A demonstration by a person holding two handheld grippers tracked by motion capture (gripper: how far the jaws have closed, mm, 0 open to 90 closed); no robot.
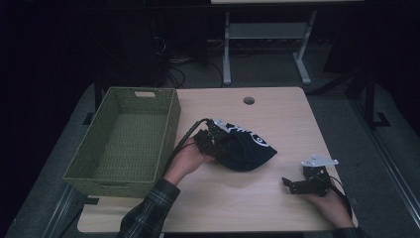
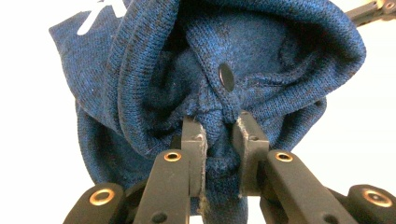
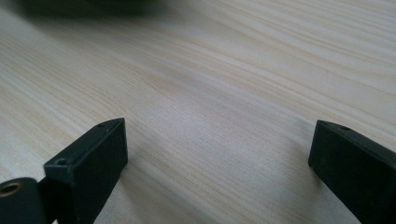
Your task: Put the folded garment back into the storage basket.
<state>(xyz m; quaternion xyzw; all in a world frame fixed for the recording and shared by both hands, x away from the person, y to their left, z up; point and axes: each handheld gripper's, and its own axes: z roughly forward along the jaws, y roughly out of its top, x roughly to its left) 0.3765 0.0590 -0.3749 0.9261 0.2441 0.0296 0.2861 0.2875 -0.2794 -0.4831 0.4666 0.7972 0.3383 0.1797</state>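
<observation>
Here the left gripper point(image 2: 218, 140) pinches a fold of the dark blue knitted garment point(image 1: 245, 148), which is bunched on the wooden table point(image 1: 277, 114) just right of the green woven basket point(image 1: 124, 139). The right gripper point(image 3: 217, 158), well right of the garment, stands spread wide over bare wood. Beyond the table are a grey floor and white desk legs point(image 1: 227, 49). The left gripper view reveals a black snap button point(image 2: 226, 77) inside the folds.
</observation>
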